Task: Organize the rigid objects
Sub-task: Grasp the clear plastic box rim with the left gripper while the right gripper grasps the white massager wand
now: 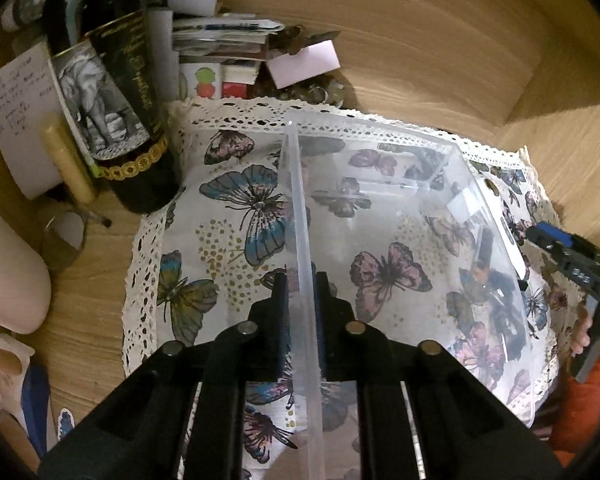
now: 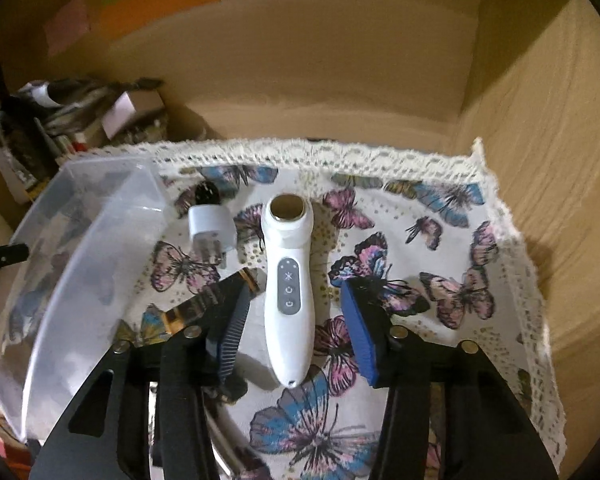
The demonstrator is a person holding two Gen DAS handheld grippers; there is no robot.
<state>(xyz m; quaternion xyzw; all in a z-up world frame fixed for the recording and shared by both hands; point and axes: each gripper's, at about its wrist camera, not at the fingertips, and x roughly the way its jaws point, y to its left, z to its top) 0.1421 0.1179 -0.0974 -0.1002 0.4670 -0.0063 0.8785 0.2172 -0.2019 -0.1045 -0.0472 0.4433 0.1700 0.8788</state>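
My left tongs (image 1: 300, 280) are pinched on the near wall of the clear plastic bin (image 1: 400, 184), the wall running straight up between the two black fingers toward twelve o'clock. The bin sits on the butterfly-print cloth (image 1: 228, 208) with its lace edge, spread over the wooden bench (image 1: 440, 52). At ten o'clock in the left wrist view stands a dark bottle (image 1: 116, 92) with an elephant label, a handwritten note (image 1: 16, 96) leaning beside it, and a clutter of papers (image 1: 224, 36) behind.

My right tongs (image 2: 296, 312) are spread wide, hovering over the white handheld facial device (image 2: 289, 280). It lies lengthwise on the cloth between the blue-padded fingers, round metal head pointing to twelve o'clock, button panel facing up, neither pad touching it. At eleven o'clock from it lies a white plug adapter (image 2: 211, 230), prongs toward me, and just beyond that a small dark object I can't make out. A gold-trimmed dark item (image 2: 216, 300) lies partly under my left finger at nine o'clock. The bin fills the left side of that view.
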